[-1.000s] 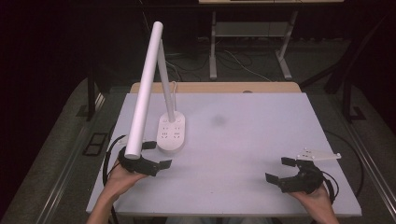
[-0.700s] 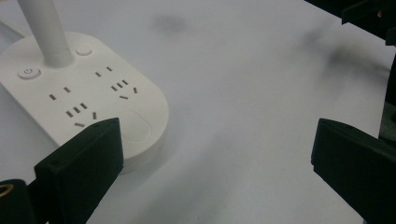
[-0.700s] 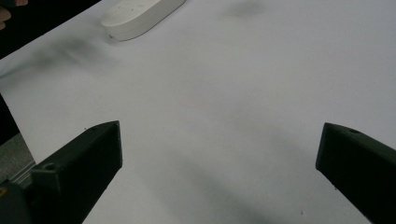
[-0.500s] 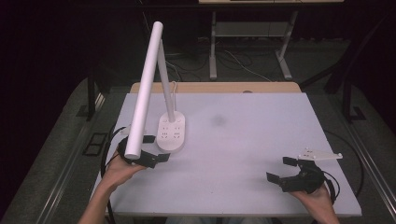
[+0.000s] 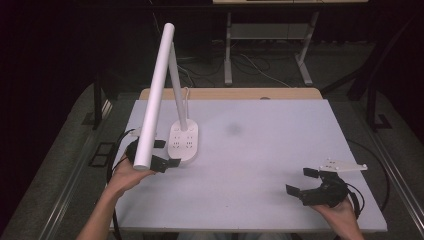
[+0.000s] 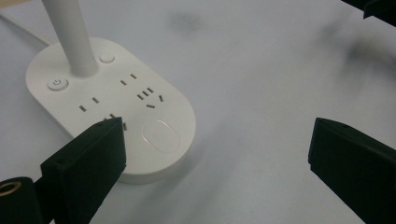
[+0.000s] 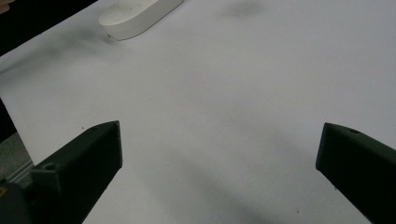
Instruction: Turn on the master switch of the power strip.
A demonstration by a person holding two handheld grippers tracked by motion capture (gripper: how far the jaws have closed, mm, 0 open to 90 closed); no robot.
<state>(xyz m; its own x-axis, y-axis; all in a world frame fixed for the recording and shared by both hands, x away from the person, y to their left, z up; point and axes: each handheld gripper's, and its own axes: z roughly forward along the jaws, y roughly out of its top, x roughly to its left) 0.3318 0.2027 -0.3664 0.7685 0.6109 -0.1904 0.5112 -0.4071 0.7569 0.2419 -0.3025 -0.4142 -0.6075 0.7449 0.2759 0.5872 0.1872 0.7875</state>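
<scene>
A white desk lamp stands on the table's left half, its oval base (image 5: 183, 142) carrying sockets and buttons, its long tube head (image 5: 155, 90) slanting down toward the near left. My left gripper (image 5: 161, 154) is open just at the base's near end; in the left gripper view its left jaw overlaps the base (image 6: 116, 107) and nothing sits between the jaws. My right gripper (image 5: 303, 181) stays open low over bare table at the near right, with the lamp base (image 7: 137, 14) far off in the right gripper view.
The white table (image 5: 260, 145) has a wooden strip (image 5: 230, 93) along its far edge. A small white plate-like part (image 5: 344, 165) lies beside the right gripper. The lamp's cord (image 5: 186, 97) runs off the back. Dark floor and a desk frame (image 5: 270, 35) lie beyond.
My left gripper has moved forward and right, from the table's near left corner up to the lamp base. The right gripper has barely shifted.
</scene>
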